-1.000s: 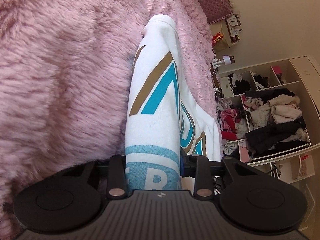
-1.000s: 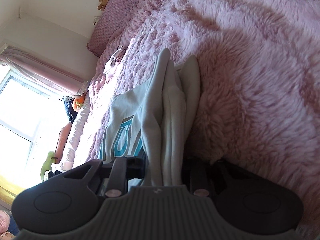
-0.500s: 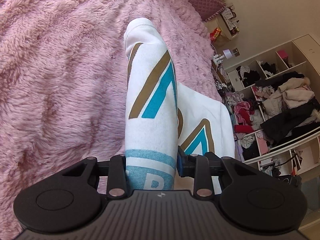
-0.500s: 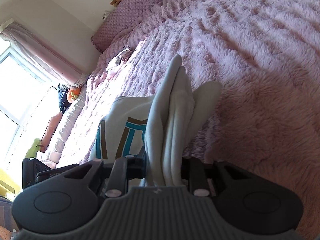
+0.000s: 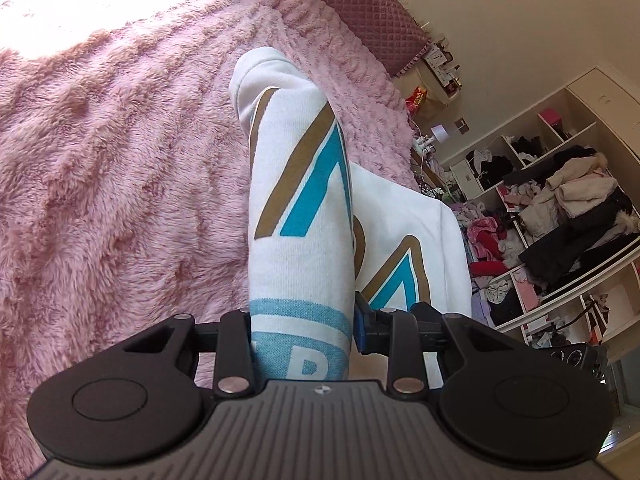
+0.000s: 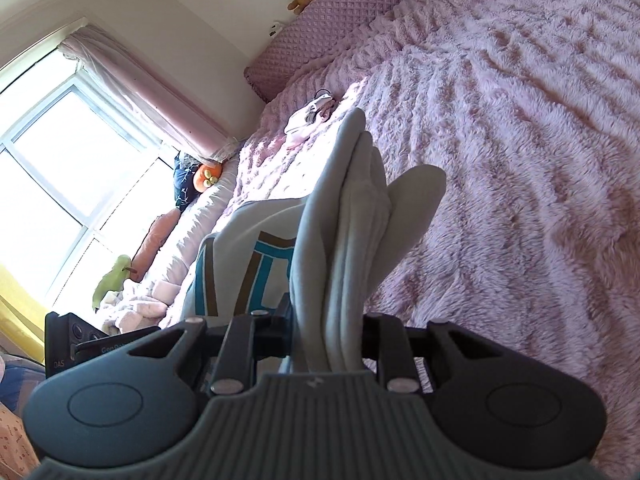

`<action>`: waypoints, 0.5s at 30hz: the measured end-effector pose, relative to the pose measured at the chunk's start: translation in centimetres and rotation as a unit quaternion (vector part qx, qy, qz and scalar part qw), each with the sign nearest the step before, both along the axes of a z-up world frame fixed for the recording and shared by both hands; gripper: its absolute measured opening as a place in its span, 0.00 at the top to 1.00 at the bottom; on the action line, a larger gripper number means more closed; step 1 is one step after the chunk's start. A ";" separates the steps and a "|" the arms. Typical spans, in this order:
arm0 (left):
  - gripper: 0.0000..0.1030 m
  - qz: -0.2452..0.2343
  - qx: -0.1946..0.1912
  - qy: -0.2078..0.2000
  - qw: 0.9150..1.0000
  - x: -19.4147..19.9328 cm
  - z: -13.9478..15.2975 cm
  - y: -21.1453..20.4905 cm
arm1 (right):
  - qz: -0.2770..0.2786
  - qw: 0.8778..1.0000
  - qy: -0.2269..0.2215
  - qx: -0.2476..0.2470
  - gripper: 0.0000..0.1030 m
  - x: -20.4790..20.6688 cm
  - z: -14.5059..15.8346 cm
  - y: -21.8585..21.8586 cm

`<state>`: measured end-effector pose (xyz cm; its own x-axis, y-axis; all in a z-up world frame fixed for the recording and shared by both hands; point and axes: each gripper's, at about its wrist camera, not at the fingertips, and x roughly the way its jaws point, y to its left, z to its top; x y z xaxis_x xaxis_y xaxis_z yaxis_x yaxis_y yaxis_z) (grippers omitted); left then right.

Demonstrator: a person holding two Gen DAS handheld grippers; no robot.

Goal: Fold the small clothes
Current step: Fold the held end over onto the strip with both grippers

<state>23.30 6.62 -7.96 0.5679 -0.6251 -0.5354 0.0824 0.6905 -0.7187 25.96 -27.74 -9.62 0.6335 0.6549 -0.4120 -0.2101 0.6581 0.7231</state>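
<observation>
Sweatshirt point(image 5: 300, 216) print: teal, brown letters, partial "R".

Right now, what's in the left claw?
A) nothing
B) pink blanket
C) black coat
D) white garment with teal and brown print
D: the left claw is clamped on a bunched fold of the white garment, above the pink blanket.
</observation>
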 end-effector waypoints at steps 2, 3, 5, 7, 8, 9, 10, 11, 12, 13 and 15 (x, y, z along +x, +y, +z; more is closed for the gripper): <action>0.66 0.006 0.002 0.003 1.000 -1.1 -0.3 1.3 | 0.009 1.000 0.001 -0.001 0.82 -1.2 -0.1 1.6; 0.66 0.008 0.003 0.006 1.000 -1.5 -0.6 2.0 | 0.013 1.000 0.002 -0.002 0.82 -1.5 -0.2 2.2; 0.66 0.011 0.004 0.012 1.000 -2.2 -1.3 3.0 | 0.021 1.000 0.010 -0.004 0.82 -2.2 -0.7 3.5; 0.66 0.014 0.004 0.017 1.000 -2.6 -2.1 3.9 | 0.029 0.999 0.017 -0.010 0.83 -2.6 -1.5 4.7; 0.66 0.015 0.004 0.019 1.000 -2.7 -2.4 4.1 | 0.032 0.999 0.019 -0.014 0.83 -2.7 -1.8 5.1; 0.66 0.017 0.003 0.021 1.000 -2.9 -3.0 4.5 | 0.035 0.999 0.021 -0.019 0.83 -2.8 -2.2 5.6; 0.66 0.018 0.004 0.024 1.000 -3.1 -3.5 4.8 | 0.037 0.999 0.025 -0.022 0.83 -2.9 -2.8 6.0; 0.66 0.019 0.005 0.026 0.999 -3.0 -3.9 4.9 | 0.039 0.999 0.028 -0.025 0.83 -2.9 -3.3 6.3; 0.66 0.020 0.007 0.028 0.999 -3.1 -4.6 5.3 | 0.039 0.998 0.031 -0.030 0.83 -2.8 -3.9 6.5; 0.66 0.021 0.008 0.032 0.999 -3.0 -5.3 5.5 | 0.039 0.998 0.036 -0.034 0.83 -2.7 -4.6 6.7; 0.66 0.021 0.012 0.037 0.999 -2.7 -6.6 5.6 | 0.039 0.997 0.046 -0.047 0.83 -2.3 -6.2 7.1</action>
<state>20.60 12.25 -14.59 0.5510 -0.5881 -0.5920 -0.0001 0.7094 -0.7048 23.67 -20.59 -15.81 0.5383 0.6569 -0.5279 -0.1994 0.7079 0.6776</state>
